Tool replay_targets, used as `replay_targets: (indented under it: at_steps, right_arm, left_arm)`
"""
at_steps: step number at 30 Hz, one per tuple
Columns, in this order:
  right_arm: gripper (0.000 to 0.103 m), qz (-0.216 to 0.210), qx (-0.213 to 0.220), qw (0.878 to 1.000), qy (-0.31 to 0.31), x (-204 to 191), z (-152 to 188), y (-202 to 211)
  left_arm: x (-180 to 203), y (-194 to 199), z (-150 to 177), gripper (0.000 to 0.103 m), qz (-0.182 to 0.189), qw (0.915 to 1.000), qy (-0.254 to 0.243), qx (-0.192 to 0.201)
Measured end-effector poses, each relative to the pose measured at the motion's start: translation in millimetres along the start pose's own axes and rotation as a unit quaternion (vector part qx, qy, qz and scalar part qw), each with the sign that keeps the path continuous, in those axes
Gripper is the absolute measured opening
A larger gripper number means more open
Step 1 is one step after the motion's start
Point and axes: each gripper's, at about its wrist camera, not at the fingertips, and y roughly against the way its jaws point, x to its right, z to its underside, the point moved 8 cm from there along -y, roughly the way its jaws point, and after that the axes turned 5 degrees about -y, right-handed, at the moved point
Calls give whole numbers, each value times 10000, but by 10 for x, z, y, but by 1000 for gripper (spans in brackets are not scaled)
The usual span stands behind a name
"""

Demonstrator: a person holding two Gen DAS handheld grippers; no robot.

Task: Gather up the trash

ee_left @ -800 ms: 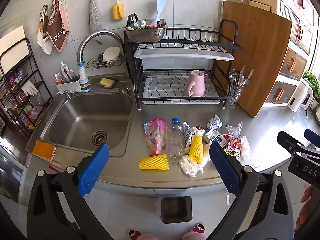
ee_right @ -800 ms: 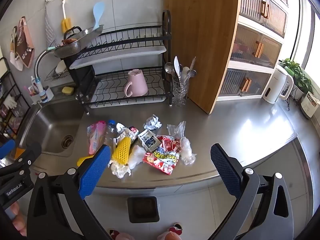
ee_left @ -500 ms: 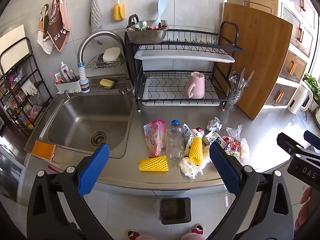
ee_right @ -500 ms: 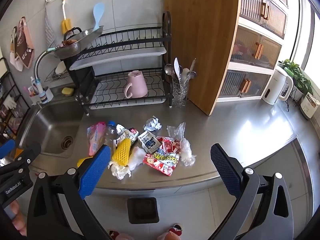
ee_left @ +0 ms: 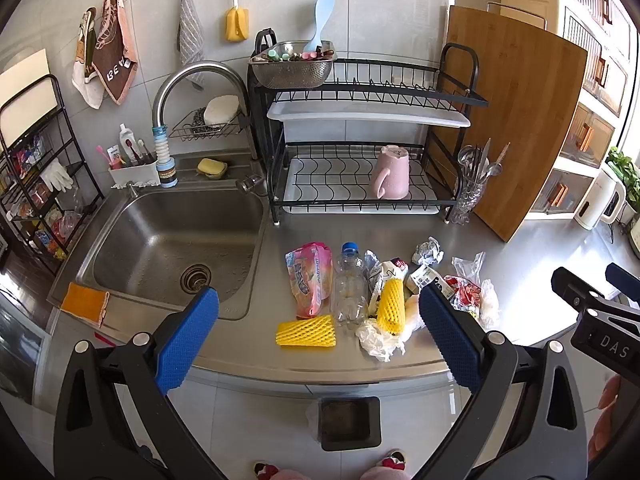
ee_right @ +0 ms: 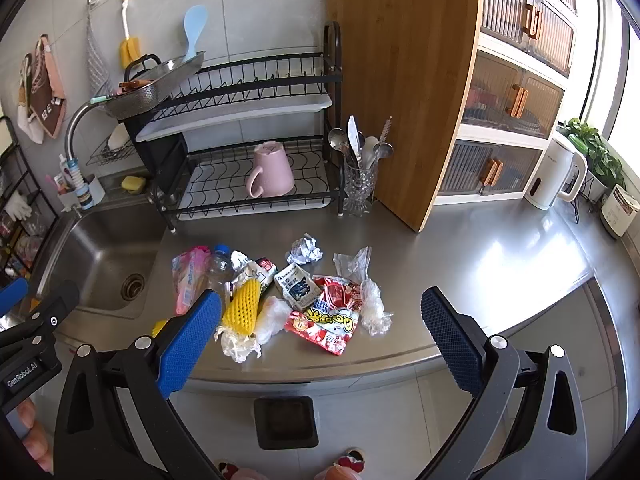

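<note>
Steel counter (ee_right: 500,264) along tiled wall; sink (ee_left: 176,240) on its left, black dish rack (ee_left: 360,140), wooden cutting board (ee_right: 404,92) leaning. Trash pile (ee_right: 280,292) near the counter's front edge, right of sink. Black bin (ee_right: 285,422) on floor below. Left gripper (ee_left: 316,336) and right gripper (ee_right: 320,336) both spread wide, empty, above the front edge.

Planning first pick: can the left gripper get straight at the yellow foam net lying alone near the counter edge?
Probably yes. The left gripper is open and empty, and the yellow foam net lies on its side between its fingers in view, apart from the plastic bottle, nothing on top.
</note>
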Motion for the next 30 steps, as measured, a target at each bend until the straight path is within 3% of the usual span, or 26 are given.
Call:
replay_targets:
  at_steps: [30]
  right_arm:
    - [100, -1, -46, 10000, -35, 33, -99, -115]
  left_arm:
    - [104, -216, -122, 95, 1, 10000, -32, -43]
